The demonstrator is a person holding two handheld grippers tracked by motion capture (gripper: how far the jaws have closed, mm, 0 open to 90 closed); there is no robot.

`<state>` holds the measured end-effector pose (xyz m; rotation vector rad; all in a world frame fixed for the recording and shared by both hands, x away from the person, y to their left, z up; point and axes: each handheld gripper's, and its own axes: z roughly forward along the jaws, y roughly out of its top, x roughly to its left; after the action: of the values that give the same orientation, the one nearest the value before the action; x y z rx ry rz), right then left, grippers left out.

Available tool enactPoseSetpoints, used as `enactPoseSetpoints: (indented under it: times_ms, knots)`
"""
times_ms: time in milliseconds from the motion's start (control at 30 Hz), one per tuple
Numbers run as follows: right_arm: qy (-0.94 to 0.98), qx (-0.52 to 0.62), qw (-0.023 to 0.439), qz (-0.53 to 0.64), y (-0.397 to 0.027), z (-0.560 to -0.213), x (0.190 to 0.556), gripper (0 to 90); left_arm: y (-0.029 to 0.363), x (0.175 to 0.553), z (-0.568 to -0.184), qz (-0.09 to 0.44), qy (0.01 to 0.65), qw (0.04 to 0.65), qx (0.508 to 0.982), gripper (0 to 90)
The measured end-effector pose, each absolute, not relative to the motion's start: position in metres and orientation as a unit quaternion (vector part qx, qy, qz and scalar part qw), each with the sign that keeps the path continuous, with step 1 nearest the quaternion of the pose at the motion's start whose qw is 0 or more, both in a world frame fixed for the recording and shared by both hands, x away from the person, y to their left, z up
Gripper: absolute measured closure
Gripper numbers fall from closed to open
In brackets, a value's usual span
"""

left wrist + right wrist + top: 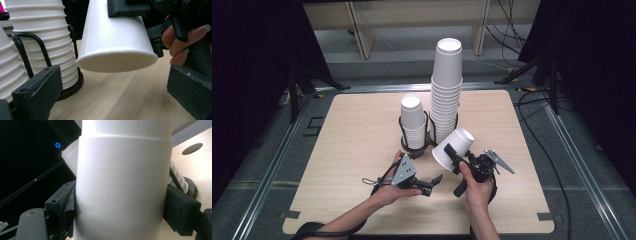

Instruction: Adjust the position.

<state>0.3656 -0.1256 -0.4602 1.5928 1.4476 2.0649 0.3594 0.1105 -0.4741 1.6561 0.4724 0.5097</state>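
A single white paper cup hangs tilted above the wooden table, its wide mouth turned down and to the left. My right gripper is shut on its wall. In the right gripper view the cup sits squeezed between both black pads. My left gripper lies low over the table just left of the cup, open, with nothing between its fingers. In the left gripper view the cup's rim hovers ahead of and above that gripper.
Two stacks of white cups stand in black wire holders mid-table: a short stack and a tall stack just behind the held cup. Bare tabletop lies to the left and front. Cables run along the right edge.
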Motion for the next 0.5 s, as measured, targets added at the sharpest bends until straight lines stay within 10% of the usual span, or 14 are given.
enactPoseSetpoints:
  times_ms: [500]
  knots:
    - [0.464, 0.536, 0.060, 0.703, -0.1245, -0.4638, 0.3678, 20.8, 0.1040, 0.3677, -0.4788, 0.212, 0.207, 0.630, 0.718, 0.0]
